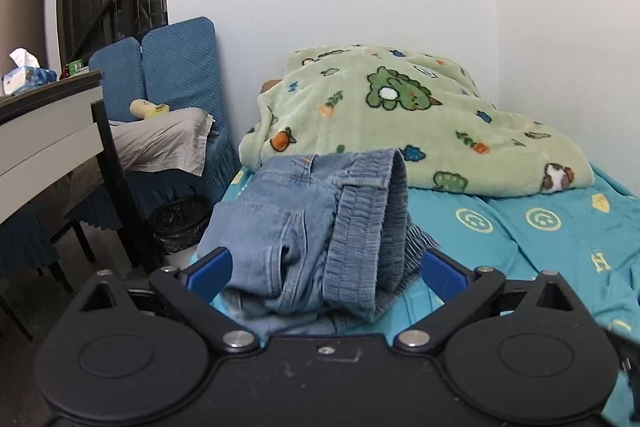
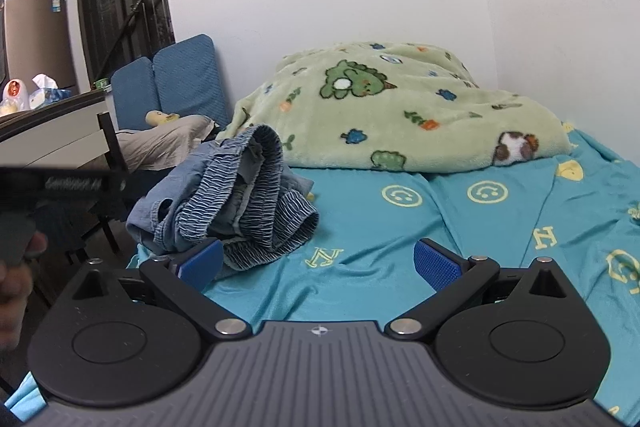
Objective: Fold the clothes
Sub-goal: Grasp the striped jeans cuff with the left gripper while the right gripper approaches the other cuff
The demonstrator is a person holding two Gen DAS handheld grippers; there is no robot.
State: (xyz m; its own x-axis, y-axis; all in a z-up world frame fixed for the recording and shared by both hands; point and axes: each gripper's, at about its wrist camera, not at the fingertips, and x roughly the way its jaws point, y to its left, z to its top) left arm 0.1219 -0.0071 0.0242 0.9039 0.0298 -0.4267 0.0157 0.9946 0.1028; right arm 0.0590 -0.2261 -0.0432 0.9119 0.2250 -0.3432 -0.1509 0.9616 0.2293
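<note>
While both grippers gape wide, crumpled light-blue denim shorts [image 1: 304, 227] lie heaped.
Left gripper [image 1: 326, 269] straddles them; right gripper [image 2: 318, 263] sits just right.

Both wrist views look low along the bed [image 1: 520, 227] toward the wall. The left sits close over the jeans [image 1: 304, 223]; the right, further right, shares them [image 2: 232, 195] and the blanket [image 2: 400, 107].

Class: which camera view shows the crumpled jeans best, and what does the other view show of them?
The right wrist view: the whole jeans heap shows, striped waistband up, on the sheet. In the left wrist view the jeans fill the centre, their near edge hidden by the gripper.
</note>
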